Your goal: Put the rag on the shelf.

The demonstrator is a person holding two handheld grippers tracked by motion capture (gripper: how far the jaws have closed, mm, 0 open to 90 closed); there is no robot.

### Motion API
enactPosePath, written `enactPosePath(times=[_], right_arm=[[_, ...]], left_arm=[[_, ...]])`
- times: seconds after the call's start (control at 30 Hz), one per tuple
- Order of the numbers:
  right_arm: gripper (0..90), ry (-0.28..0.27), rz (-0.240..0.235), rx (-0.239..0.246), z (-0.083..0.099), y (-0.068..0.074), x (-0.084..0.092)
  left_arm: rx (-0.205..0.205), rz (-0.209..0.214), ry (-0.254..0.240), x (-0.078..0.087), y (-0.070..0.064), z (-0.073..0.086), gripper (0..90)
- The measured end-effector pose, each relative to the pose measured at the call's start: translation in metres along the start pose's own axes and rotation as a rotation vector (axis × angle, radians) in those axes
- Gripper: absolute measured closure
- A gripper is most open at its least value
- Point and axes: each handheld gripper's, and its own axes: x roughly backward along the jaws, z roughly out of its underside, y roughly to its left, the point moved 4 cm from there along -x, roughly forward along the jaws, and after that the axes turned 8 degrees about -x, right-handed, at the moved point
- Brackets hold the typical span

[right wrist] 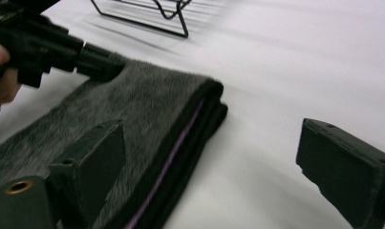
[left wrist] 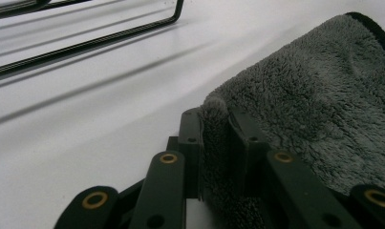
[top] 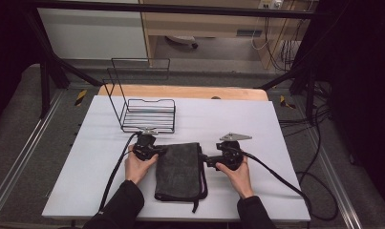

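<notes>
A dark grey fleecy towel (top: pixel 178 171) lies folded on the white table (top: pixel 238 119), with a black cord trailing off its near right side. My left gripper (top: pixel 162 150) comes in from the left, and its jaws are shut on a pinched-up fold at the towel's far left edge (left wrist: pixel 218 124). My right gripper (top: pixel 203 159) stands open at the towel's right edge (right wrist: pixel 214 143). One of its jaws hangs over the towel (right wrist: pixel 152 100) and the other over bare table. The towel's stacked layers show a purple seam. The left gripper (right wrist: pixel 101 64) also shows in the right gripper view.
A black wire rack (top: pixel 147 112) with a tall back stands on the table just behind the left gripper. A wooden board (top: pixel 180 91) lines the far edge. Cables (top: pixel 314 191) loop on the floor to the right.
</notes>
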Motion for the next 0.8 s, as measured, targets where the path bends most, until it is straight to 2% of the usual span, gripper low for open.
enactPosePath(times=[0.13, 0.4, 0.53, 0.63, 0.8], right_arm=[[18.6, 0.003, 0.023, -0.018, -0.01, 0.0, -0.02], [35.5, 0.048, 0.073, -0.035, -0.017, -0.004, -0.049], [44.6, 0.075, 0.08, -0.021, -0.013, -0.006, -0.052], [51.4, 0.083, 0.069, -0.013, -0.011, -0.004, -0.051], [57.6, 0.115, 0.046, -0.036, -0.008, -0.002, -0.053]], left_arm=[[-0.019, -0.027, 0.001, 0.0, -0.003, 0.0, 77.1], [-0.012, -0.001, -0.004, 0.0, 0.0, 0.0, 77.3], [-0.015, 0.001, -0.006, 0.0, 0.0, 0.001, 77.4], [-0.014, 0.005, -0.007, 0.0, 0.0, 0.001, 77.4], [-0.019, 0.008, -0.009, 0.0, 0.001, 0.001, 77.4]])
